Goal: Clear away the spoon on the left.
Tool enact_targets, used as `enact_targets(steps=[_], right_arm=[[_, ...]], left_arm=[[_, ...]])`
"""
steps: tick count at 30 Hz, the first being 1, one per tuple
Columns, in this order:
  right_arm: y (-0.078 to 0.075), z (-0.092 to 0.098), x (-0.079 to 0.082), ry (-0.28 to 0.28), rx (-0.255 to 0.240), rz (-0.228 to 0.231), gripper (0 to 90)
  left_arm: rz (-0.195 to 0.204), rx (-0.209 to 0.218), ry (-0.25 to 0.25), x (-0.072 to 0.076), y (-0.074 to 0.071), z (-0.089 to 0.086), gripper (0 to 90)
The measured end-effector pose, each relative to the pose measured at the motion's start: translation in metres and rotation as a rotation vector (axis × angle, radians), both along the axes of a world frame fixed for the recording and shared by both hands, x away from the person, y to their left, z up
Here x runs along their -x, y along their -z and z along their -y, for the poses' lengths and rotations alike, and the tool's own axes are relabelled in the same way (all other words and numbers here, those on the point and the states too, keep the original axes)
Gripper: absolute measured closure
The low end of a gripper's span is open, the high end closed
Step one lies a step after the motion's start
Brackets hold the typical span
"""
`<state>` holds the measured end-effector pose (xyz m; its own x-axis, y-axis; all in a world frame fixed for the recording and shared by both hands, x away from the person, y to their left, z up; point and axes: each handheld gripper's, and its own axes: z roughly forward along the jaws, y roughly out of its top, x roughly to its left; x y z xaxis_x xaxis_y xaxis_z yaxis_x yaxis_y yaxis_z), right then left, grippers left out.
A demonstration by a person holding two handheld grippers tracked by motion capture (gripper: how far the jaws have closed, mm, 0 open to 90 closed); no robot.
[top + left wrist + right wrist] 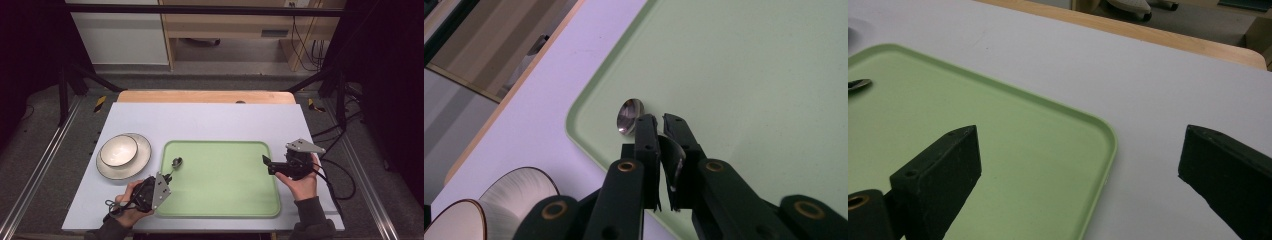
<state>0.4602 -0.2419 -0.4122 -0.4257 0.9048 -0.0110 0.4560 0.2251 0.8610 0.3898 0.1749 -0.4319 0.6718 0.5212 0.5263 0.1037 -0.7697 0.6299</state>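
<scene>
Pale lavender table top (210,120) on a wood table, dark frame rails around it. Green tray (225,200) sits mid-table: matte plastic, rounded corners, low raised rim. Left gripper (169,176) at the tray's near-left corner, jaws pressed together on the handle of a metal spoon (176,162). The polished oval spoon bowl (629,116) hangs just over the tray floor near its left edge. Judging by this: the placing step, spoon nearly set down. Next move calls for lowering until it lies flat, then easing the jaws apart without flicking it. Right gripper (267,164) hovers at the tray's right edge, jaws spread, empty. White bowl (118,150), glossy, dark rim, sits on a plate (142,162) by the table's left edge.
</scene>
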Motion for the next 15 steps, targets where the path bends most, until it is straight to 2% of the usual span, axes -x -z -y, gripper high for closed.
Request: enact_targets(steps=[8, 15], right_arm=[[-0.0001, 0.0001, 0.0001, 0.001, -0.001, 0.000, 3.8], [-0.0003, 0.0001, 0.0002, 0.002, -0.002, -0.001, 3.8]], left_arm=[[-0.014, -0.020, 0.019, 0.0006, 0.0019, 0.0020, 81.2], [-0.009, -0.030, 0.029, 0.0009, 0.0027, 0.0026, 79.7]])
